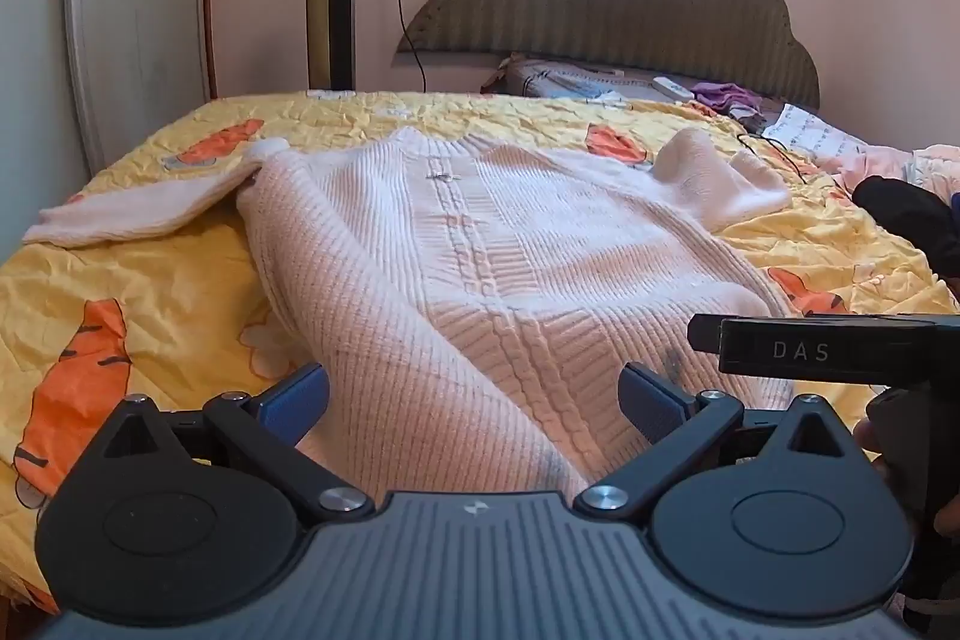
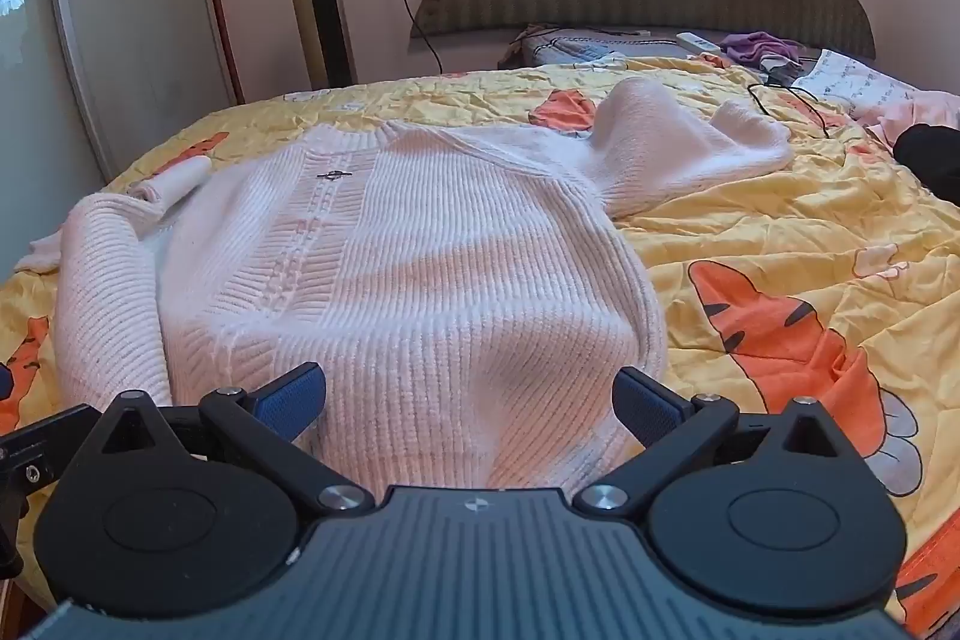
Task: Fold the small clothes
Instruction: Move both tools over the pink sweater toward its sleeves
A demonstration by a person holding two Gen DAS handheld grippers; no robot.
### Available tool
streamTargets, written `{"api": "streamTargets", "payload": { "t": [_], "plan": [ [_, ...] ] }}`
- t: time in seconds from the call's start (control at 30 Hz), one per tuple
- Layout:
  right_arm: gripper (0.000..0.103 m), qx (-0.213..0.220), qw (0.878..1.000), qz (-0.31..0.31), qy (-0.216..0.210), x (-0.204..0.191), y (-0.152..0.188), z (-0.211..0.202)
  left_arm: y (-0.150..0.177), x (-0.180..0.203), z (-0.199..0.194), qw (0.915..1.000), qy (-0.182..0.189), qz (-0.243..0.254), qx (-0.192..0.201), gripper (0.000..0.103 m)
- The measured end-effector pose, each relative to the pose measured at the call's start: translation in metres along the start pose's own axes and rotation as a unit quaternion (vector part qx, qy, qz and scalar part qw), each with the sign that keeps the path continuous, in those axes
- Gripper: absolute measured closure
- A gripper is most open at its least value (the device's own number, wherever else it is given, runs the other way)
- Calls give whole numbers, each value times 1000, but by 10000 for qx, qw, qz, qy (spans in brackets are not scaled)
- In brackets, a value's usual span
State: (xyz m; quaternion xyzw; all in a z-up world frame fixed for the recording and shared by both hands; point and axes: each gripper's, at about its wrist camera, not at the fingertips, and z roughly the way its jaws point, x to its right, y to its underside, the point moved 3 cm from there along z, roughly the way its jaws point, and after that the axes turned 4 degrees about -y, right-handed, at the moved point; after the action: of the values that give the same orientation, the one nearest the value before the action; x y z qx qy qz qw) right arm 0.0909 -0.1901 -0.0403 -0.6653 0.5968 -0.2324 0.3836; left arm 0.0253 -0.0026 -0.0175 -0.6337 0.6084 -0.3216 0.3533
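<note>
Pale pink sweater lies unfolded on a bed as two handheld grippers hover over its hem.

The ribbed knit sweater [image 1: 480, 244] is spread front-up on the yellow, tiger-print bed cover [image 1: 150, 250], its hem between and just ahead of both sets of fingers, its collar at the far end. One sleeve [image 1: 144, 214] trails out flat beyond the left fingers; the other sleeve [image 2: 678, 148] lies bunched beyond the right fingers. No fold appears made yet; sleeves and body are all left to do. The left gripper [image 1: 474, 400] and right gripper [image 2: 468, 397] both stand fully spread, gripping nothing; whether they brush the knit is unclear.
</note>
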Motion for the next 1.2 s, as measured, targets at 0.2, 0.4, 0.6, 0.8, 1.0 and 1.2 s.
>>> {"api": "streamTargets", "payload": {
  "t": [0.2,0.4,0.6,0.8,1.0,1.2],
  "plan": [
    [0,-94,9999,29,30,-2,2,3,0,0,8,9987,256,-149,-412,0],
    [0,-104,9999,6,19,4,-2,8,1,2,15,9991,184,-83,-386,0],
    [0,-212,9998,10,54,7,-7,14,-7,-2,14,9994,127,-247,-189,0],
    [0,-335,9994,59,7,9,-14,21,-11,-1,23,9976,157,-331,-583,0],
    [0,-409,9991,82,-53,11,-26,26,-22,10,28,9974,180,-3,-703,0],
    [0,-502,9987,84,-59,13,-38,31,-40,13,36,9971,139,34,-744,0]
  ]
}}
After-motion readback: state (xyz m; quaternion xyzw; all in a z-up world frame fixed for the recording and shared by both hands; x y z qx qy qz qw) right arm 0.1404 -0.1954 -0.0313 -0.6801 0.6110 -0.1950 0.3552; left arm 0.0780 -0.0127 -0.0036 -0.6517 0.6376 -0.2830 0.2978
